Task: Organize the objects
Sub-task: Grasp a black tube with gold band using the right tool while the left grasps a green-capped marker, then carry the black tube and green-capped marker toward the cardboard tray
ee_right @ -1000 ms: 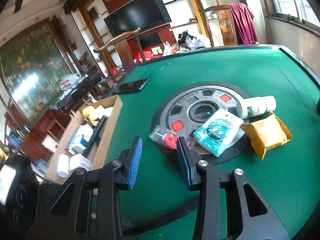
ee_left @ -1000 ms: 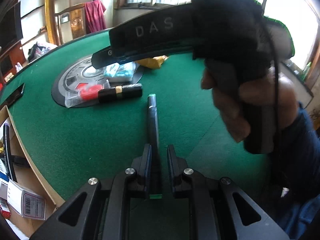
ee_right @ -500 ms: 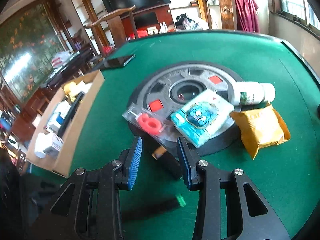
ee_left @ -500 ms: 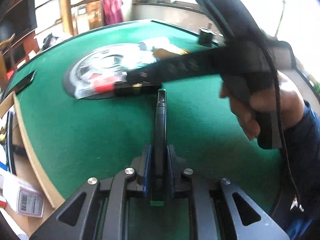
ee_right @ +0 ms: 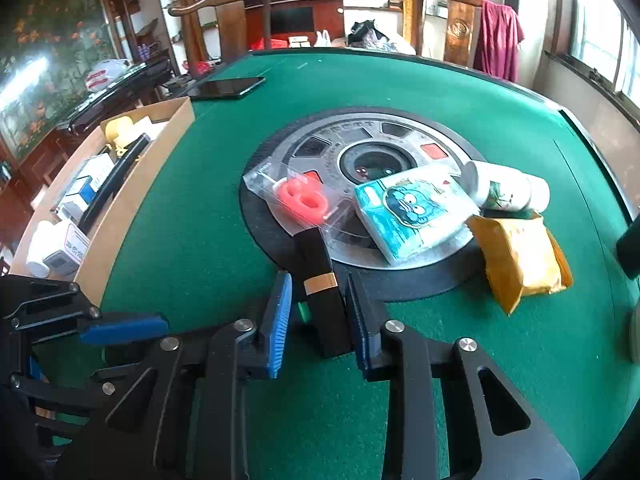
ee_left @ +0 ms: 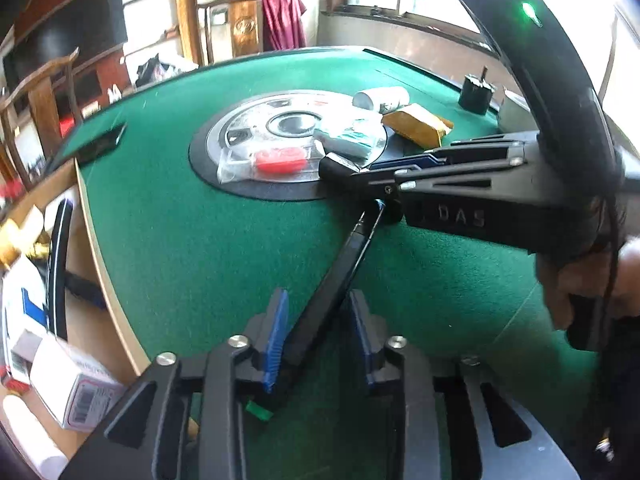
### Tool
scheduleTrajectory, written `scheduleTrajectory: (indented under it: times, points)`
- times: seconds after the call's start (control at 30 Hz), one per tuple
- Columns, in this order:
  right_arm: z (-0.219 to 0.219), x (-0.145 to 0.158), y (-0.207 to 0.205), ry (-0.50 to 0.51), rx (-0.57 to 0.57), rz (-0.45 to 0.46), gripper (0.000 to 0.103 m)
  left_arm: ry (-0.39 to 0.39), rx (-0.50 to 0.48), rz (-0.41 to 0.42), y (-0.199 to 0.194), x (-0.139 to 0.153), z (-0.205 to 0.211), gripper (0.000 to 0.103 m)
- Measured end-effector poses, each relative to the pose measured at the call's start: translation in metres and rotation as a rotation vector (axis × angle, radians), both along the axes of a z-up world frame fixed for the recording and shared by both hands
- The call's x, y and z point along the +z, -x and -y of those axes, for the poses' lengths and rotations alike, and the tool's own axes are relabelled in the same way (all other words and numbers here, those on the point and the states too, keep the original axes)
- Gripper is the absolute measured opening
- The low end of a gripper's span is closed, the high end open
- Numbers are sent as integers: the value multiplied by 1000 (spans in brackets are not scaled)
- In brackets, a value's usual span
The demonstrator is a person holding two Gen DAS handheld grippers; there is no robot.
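Right wrist view: right hand-held gripper (ee_right: 316,316) closing around black tube (ee_right: 322,280) on table (ee_right: 200,208); left hand-held gripper (ee_left: 318,338) opening, releasing black pen (ee_left: 340,276).

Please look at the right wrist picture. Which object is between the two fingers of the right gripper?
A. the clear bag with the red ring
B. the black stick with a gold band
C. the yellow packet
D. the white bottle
B: the black stick with a gold band lies on the green table between the blue pads of the right gripper, whose jaws are closing; the other three things lie farther away, by the round plate.
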State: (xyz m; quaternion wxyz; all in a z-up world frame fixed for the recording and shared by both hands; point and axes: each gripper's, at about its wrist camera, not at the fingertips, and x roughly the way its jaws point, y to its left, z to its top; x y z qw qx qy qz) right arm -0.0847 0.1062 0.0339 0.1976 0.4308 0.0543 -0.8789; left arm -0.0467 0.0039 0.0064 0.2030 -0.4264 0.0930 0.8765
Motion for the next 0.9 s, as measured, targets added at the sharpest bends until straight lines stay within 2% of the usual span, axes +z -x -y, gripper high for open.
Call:
scheduleTrajectory:
  times: [0.13, 0.2, 0.23, 0.3, 0.47, 0.77, 0.9]
  points:
    - [-12, -1, 3, 44, -43, 38, 17, -4, -30, -9, -3, 1, -1, 39]
    - [-12, -2, 2, 42, -51, 44, 17, -14, -47, 0, -7, 4, 1, 25]
    - [-12, -3, 2, 38, -55, 47, 17, -11, -57, 3, -8, 4, 0, 24]
    - [-12, -3, 1, 24, -56, 47, 17, -3, -66, 0, -14, 5, -2, 13]
    - [-23, -1, 0, -16, -109, 49, 17, 8, -51, 1, -17, 6, 0, 13]
    - [-17, -5, 3, -47, -117, 29, 19, -25, -18, -6, -8, 5, 2, 14]
    - [-15, -6, 3, -63, -131, 21, 19, -8, -19, -14, -9, 5, 0, 15]
